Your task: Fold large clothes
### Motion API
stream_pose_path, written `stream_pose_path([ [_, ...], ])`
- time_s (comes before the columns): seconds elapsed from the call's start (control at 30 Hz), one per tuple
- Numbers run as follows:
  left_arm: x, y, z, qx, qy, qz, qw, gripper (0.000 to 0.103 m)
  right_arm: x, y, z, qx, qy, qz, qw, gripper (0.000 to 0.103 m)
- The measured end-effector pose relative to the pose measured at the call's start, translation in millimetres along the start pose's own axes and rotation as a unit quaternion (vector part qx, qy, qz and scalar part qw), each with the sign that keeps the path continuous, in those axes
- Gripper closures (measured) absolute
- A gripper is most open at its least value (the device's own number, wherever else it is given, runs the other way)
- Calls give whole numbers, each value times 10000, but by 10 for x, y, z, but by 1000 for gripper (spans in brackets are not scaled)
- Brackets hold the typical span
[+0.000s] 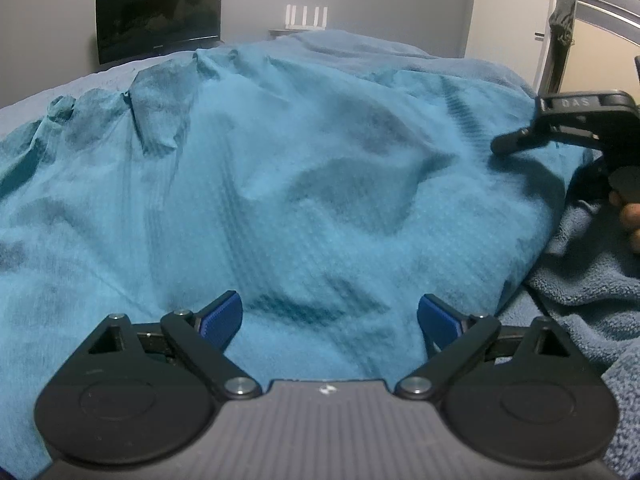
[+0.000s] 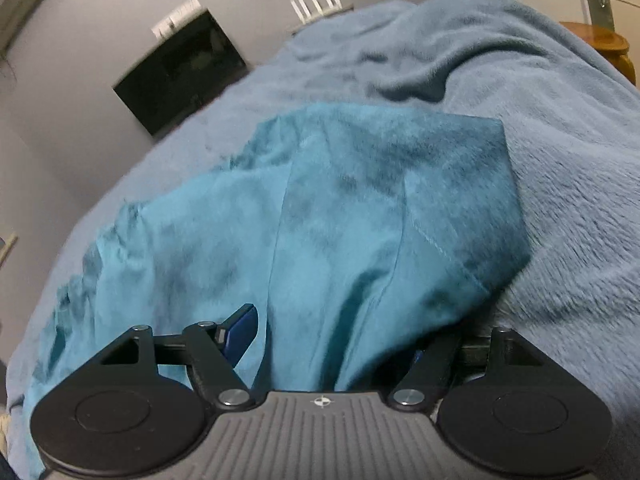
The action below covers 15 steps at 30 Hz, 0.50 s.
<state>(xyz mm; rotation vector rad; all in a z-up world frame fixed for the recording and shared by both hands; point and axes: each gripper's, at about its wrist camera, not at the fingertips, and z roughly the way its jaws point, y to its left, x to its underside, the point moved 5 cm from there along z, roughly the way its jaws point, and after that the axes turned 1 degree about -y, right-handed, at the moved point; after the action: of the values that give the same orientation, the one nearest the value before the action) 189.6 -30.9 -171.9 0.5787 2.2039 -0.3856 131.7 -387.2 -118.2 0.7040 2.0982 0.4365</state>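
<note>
Left gripper (image 1: 330,316) stands wide, blue pads clear of the cloth, hovering just above the near edge of the teal garment (image 1: 280,184). Garment lies spread and rumpled over a blue blanket (image 1: 592,280) on the bed, far edge bunched toward the monitor (image 1: 160,20). Right gripper (image 2: 334,340) sits at the garment's right side with a ridge of cloth risen between its jaws; left pad shows clear of the fabric, right pad is hidden, so a grip cannot be told. Judged step: taking hold of the near hem for a fold. Done well, both grippers should pinch only the teal layer, not the blanket beneath, at matching points along the hem, then lift evenly so the bunched far edge does not drag.
</note>
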Motion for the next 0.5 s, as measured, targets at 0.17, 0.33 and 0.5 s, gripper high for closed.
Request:
stream_pose_path([
  [0.17,3,-3,-1,-3,10,-5,10000,7,-125,-122,68,-355,-303,510,9976,30],
  [0.33,1,-3,-2,-2,2,-14,10000,7,-275,-222,279,-647,-347,956,9927,25],
  [0.5,4,-11,2,7,0,-45,10000,7,-338,-222,387,-983,-396,1239,9866,19],
])
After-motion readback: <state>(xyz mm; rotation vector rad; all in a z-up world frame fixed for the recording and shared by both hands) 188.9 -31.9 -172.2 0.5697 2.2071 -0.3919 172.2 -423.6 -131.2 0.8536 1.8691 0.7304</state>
